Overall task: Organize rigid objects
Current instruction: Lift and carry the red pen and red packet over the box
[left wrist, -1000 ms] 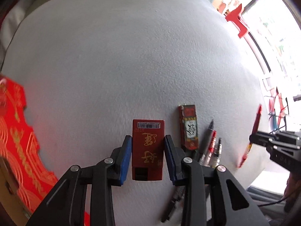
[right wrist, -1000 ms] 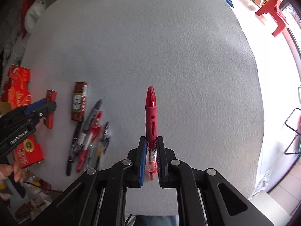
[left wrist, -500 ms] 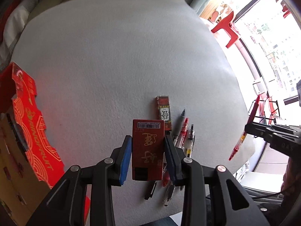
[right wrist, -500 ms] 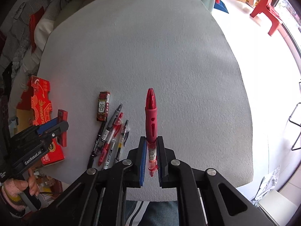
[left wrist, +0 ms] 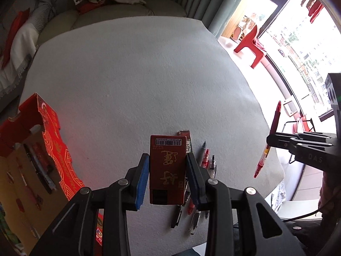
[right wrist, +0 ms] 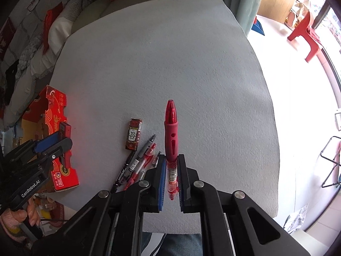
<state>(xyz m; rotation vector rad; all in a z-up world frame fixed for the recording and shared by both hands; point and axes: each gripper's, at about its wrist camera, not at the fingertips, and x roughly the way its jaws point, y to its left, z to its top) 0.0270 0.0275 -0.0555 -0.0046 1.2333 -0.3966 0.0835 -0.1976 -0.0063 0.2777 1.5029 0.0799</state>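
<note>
Clamping a red gel pen [right wrist: 171,136] upright between its blue pads, the right gripper [right wrist: 170,179] hangs above the desk's [right wrist: 170,64] near edge. The left gripper [left wrist: 167,177] is closed on a flat red box [left wrist: 167,168] with gold characters. Below, loose pens [right wrist: 138,164] and a small red packet [right wrist: 133,134] lie near the near edge. A red cardboard box [left wrist: 49,149] sits at the left edge.

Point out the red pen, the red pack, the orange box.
red pen [right wrist: 171,136], right wrist view, on its rubber grip.
red pack [left wrist: 167,166], left wrist view, on its printed face.
orange box [right wrist: 54,108], right wrist view, on its patterned wall.
</note>
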